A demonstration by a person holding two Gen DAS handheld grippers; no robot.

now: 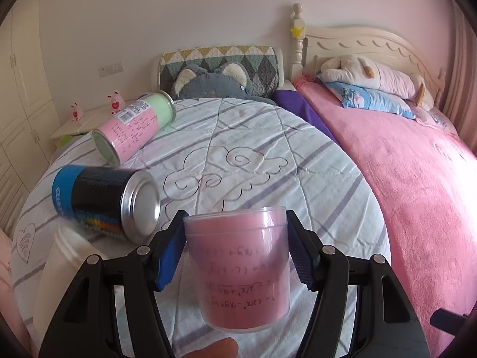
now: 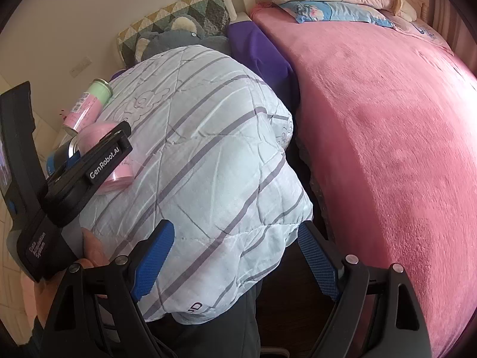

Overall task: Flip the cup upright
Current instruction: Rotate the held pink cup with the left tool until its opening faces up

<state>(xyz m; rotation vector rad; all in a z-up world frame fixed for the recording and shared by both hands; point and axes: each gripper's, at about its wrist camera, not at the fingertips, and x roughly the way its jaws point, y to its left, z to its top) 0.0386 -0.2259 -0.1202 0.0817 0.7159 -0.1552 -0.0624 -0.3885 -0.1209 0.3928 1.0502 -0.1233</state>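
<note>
A clear plastic cup with a pink liner and handwriting [image 1: 241, 268] is held between the blue pads of my left gripper [image 1: 235, 256], which is shut on it. The cup's wide rim points away from the camera and its base is nearest the lens, above the striped quilt [image 1: 268, 155]. In the right wrist view the same cup [image 2: 110, 161] shows at the left, partly hidden behind the left gripper's black body. My right gripper [image 2: 238, 259] is open and empty over the near edge of the quilt.
A blue and black can [image 1: 104, 200] lies on its side left of the cup. A pink and green can [image 1: 134, 125] lies farther back. A white bottle [image 1: 62, 268] is at the lower left. A pink blanket [image 1: 402, 179] covers the bed on the right.
</note>
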